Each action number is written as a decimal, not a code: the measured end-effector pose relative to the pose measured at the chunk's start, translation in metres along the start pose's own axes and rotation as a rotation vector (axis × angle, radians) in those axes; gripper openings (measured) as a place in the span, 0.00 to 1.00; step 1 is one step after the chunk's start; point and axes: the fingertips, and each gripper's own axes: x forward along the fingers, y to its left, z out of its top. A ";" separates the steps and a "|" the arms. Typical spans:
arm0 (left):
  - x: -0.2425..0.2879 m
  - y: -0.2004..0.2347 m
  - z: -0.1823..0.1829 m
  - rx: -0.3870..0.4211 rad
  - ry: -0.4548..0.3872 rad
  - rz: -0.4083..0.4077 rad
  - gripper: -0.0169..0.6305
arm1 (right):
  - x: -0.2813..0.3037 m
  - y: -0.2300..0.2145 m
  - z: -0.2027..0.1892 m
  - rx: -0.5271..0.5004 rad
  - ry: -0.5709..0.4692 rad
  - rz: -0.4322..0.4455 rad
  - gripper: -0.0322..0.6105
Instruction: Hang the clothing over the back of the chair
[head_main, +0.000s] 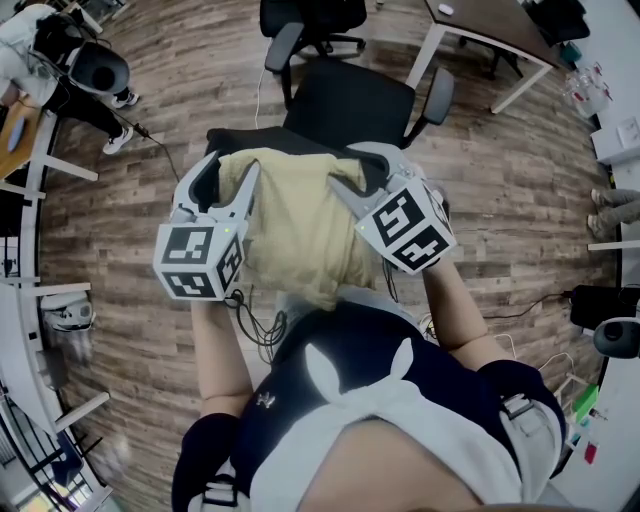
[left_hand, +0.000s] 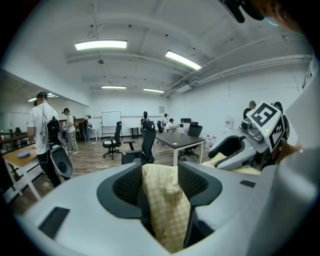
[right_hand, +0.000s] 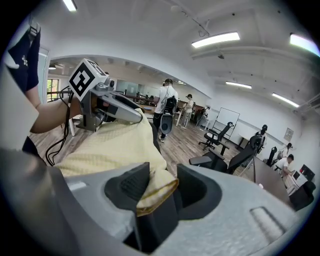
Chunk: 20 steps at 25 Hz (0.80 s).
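- Cloth (head_main: 295, 225), pale yellow, lies over the top of the chair (head_main: 350, 100) back. Most of it hangs down the near side, toward the person.
- Its top edge runs left to right along the back, with one gripper at each end. Neither hand is nearer.
- Left gripper (head_main: 228, 178): jaws released and spread wide. A strip of cloth hangs loose between the pads, and I judge it is not pinched.
- Right gripper (right_hand: 162, 182): jaws grasping a folded hem, which touches both pads. This looks like the only hold left.
- Judgement: the drape is nearly done. The right jaws need to let go, then both grippers draw back toward the person, away from the chair.
- Risk: loose cloth in the left jaws could drag off the back on the way out.
- Around: desk (head_main: 480, 35) beyond the chair, cables (head_main: 258, 325) hanging by the left wrist. Nothing stands between the grippers and the chair.
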 end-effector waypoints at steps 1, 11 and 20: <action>-0.002 0.002 0.001 -0.003 -0.005 0.012 0.35 | 0.000 0.000 -0.001 0.011 0.002 0.004 0.32; -0.025 -0.032 0.025 0.058 -0.024 -0.041 0.34 | -0.001 0.001 -0.009 0.109 0.005 0.032 0.32; -0.003 -0.060 -0.015 0.013 0.100 -0.132 0.34 | -0.003 0.000 -0.008 0.203 -0.040 0.032 0.32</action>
